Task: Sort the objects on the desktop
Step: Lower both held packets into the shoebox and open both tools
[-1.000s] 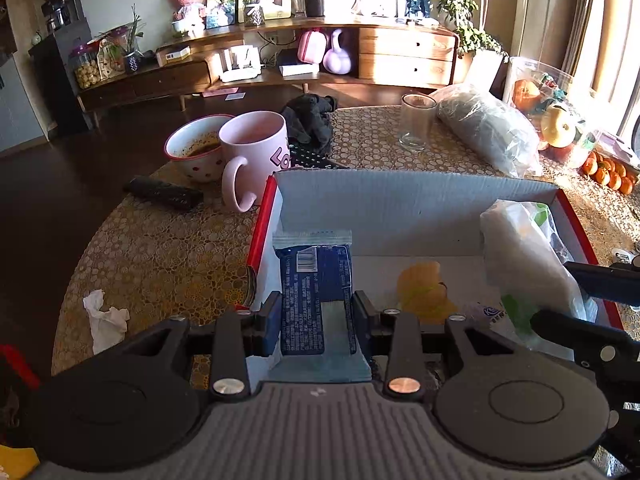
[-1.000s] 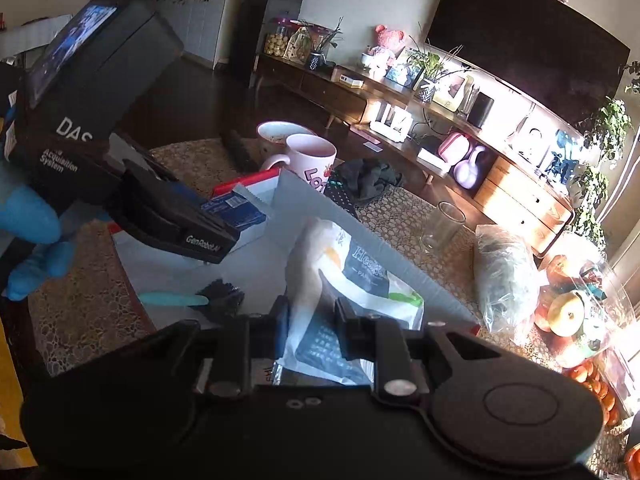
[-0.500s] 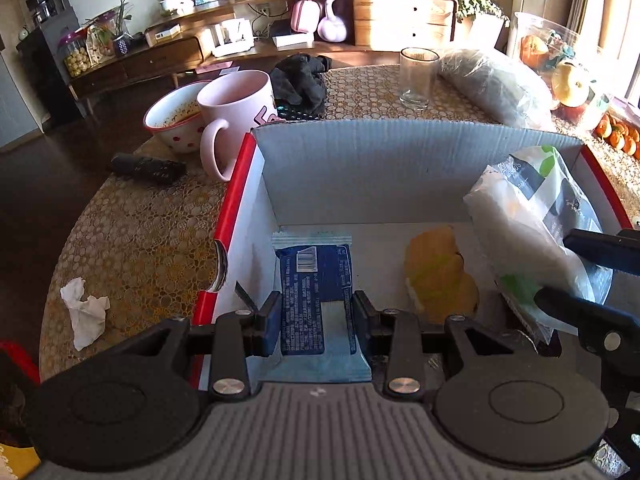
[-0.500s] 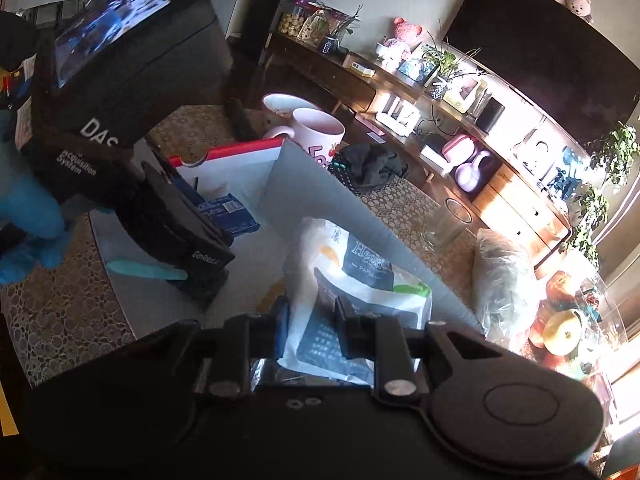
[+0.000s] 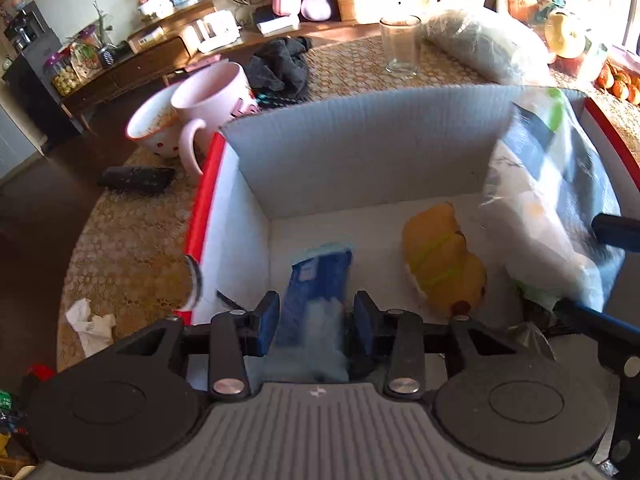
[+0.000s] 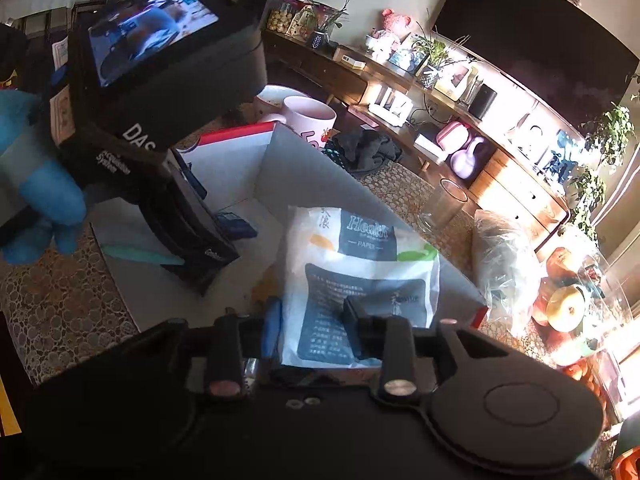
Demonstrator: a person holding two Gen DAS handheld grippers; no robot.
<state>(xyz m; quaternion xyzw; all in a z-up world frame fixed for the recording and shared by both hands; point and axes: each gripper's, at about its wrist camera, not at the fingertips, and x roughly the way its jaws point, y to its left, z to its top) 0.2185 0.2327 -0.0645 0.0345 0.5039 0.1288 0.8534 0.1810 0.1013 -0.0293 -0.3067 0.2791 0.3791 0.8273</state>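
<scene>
The cardboard box (image 5: 352, 168) fills the middle of the left wrist view, its grey walls open toward the camera and its red rim running down the left side. Inside it, at the right of the frame, hangs the tissue pack (image 5: 548, 208) — the bulkiest of the task's things. In the right wrist view the right gripper (image 6: 312, 328) pinches its lower end, and its long axis runs up the frame, away from the camera, print facing up. It looks light and soft, its film wrapper probably slippery, so a grip across the narrow end seems sensible, though the pack may sag.

Smaller is the yellow toy (image 5: 444, 260), lying on the box floor right of centre.

Smallest is the blue packet (image 5: 316, 300), low in the centre of the left wrist view. It lies between the fingers of the left gripper (image 5: 314, 322), which appear parted — a gap shows at the left pad. Its long axis points up the frame, slightly rightward. It seems flat, thin and pliable; holding its edges mid-length would suit it.
</scene>
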